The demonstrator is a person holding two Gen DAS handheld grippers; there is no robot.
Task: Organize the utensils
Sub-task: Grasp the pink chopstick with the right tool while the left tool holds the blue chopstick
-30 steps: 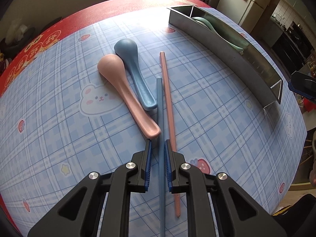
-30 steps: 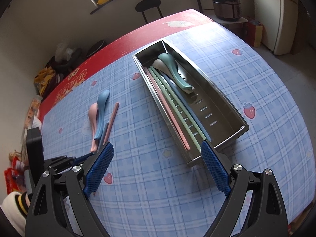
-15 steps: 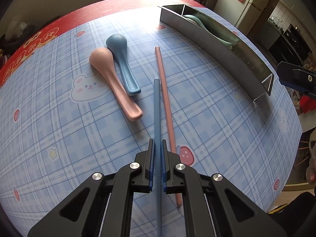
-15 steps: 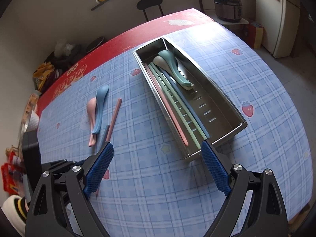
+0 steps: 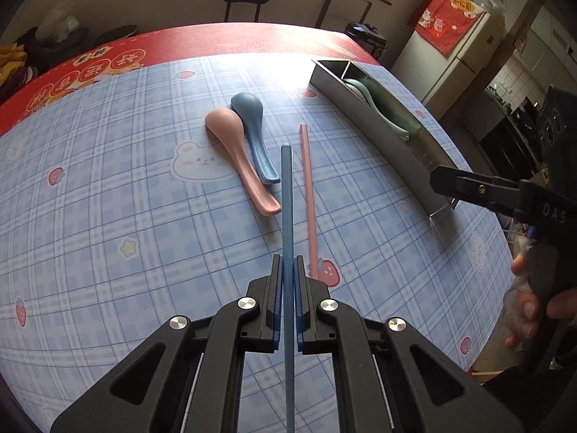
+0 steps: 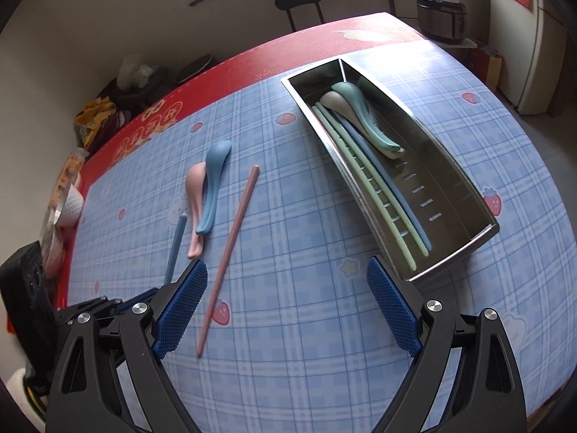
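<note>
My left gripper (image 5: 288,270) is shut on a blue chopstick (image 5: 286,195) and holds it lifted above the table; the stick also shows in the right wrist view (image 6: 175,243). On the cloth lie a pink chopstick (image 5: 309,195) (image 6: 230,249), a pink spoon (image 5: 238,158) (image 6: 194,198) and a blue spoon (image 5: 254,133) (image 6: 214,180). A steel tray (image 6: 465,180) (image 5: 382,144) holds green and blue chopsticks and two spoons (image 6: 360,115). My right gripper (image 6: 286,306) is open and empty, above the table between the pink chopstick and the tray.
The table has a blue checked cloth (image 6: 288,361) with a red border (image 6: 252,61). A black stool (image 6: 301,0) and a rice cooker (image 6: 441,14) stand beyond the far edge. Clutter sits off the left edge (image 6: 104,119). The right gripper's body shows in the left wrist view (image 5: 505,195).
My left gripper closed on the blue chopstick and lifted it off the table, away from the spoons. The right gripper moved in closer over the table, still open.
</note>
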